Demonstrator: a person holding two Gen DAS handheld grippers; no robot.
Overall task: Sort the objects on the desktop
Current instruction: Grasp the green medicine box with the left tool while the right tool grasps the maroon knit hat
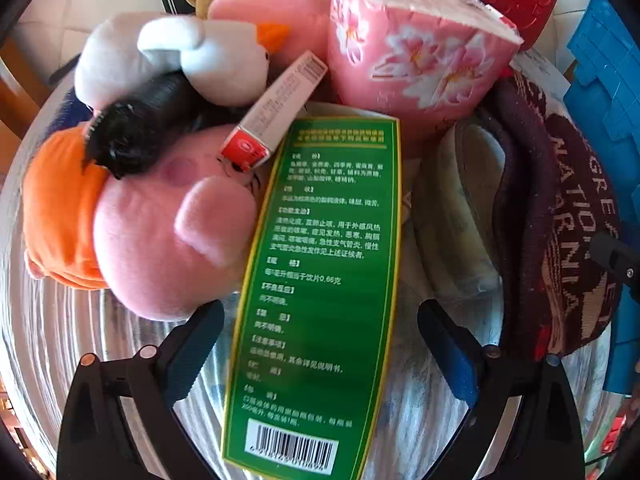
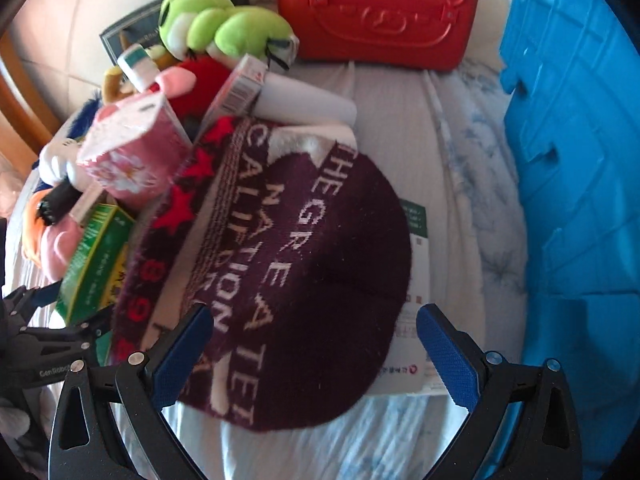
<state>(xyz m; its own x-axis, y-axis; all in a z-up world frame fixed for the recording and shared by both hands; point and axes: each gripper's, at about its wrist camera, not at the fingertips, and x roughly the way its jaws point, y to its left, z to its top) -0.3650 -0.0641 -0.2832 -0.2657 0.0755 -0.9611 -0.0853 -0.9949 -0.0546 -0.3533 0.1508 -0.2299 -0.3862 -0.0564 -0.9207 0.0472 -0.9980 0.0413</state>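
Note:
A tall green medicine box [image 1: 320, 272] lies lengthwise between the wide-apart fingers of my left gripper [image 1: 320, 344], which is open and not pressing on it. Left of the box rests a pink plush pig [image 1: 172, 236] in orange. Behind it are a small red-ended carton [image 1: 276, 116], a pink tissue pack [image 1: 412, 52] and a white plush duck [image 1: 192, 60]. My right gripper [image 2: 316, 348] is open over a maroon knit hat [image 2: 312, 264] with white lettering. In the right wrist view the green box [image 2: 96, 256] stands at the left beside the left gripper's body [image 2: 44, 332].
A blue plastic crate [image 2: 580, 160] walls the right side. A red case [image 2: 380, 8] and a green plush frog [image 2: 216, 24] sit at the back. A white paper packet [image 2: 416, 280] lies under the hat. A pale patterned cloth [image 2: 460, 152] covers the table.

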